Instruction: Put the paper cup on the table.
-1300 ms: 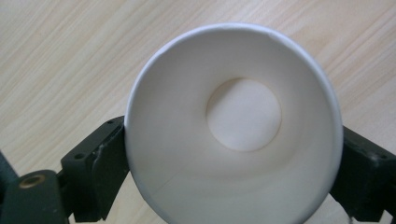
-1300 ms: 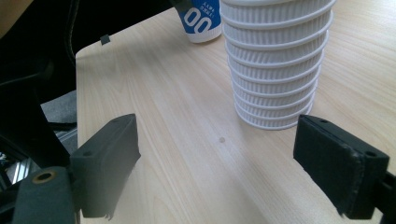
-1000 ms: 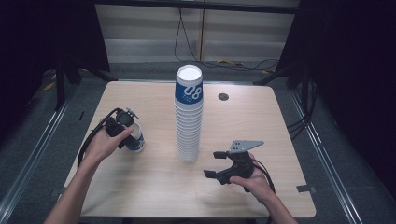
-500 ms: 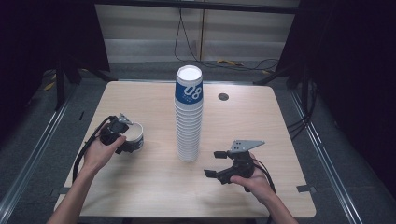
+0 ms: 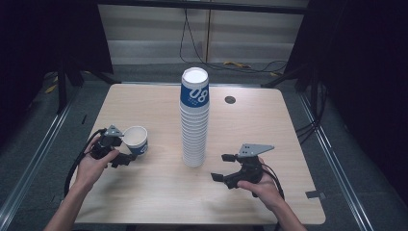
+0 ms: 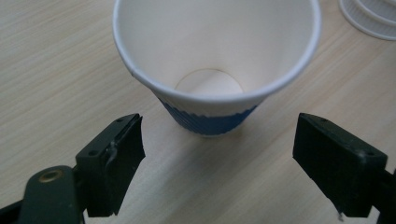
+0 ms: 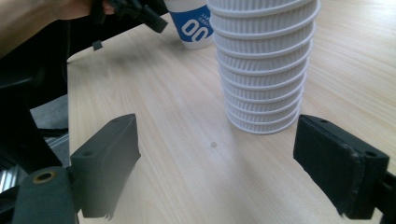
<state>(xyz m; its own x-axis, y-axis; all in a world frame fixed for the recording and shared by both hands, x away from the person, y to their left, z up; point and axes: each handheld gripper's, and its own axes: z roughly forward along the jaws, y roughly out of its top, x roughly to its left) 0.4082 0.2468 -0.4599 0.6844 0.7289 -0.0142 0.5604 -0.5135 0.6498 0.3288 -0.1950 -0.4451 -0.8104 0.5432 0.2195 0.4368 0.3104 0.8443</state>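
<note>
Single paper cup point(image 5: 136, 139) stands upright on the table point(image 5: 144, 192), left of the tall cup stack point(image 5: 195, 120), likely just unstacked and set apart. Left gripper point(image 5: 120, 151) sits just near of it, jaws wide, touching nothing. Right gripper point(image 5: 226, 167) wide open, empty, facing the stack's base.

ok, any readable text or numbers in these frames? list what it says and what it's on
"08": white digits on the blue band of the top cup of the stack, high view.
"00", or possibly "08" partly cut off: blue band of the single cup, right gripper view.
Small print under both numbers: too small to read.
No text on either gripper.
</note>
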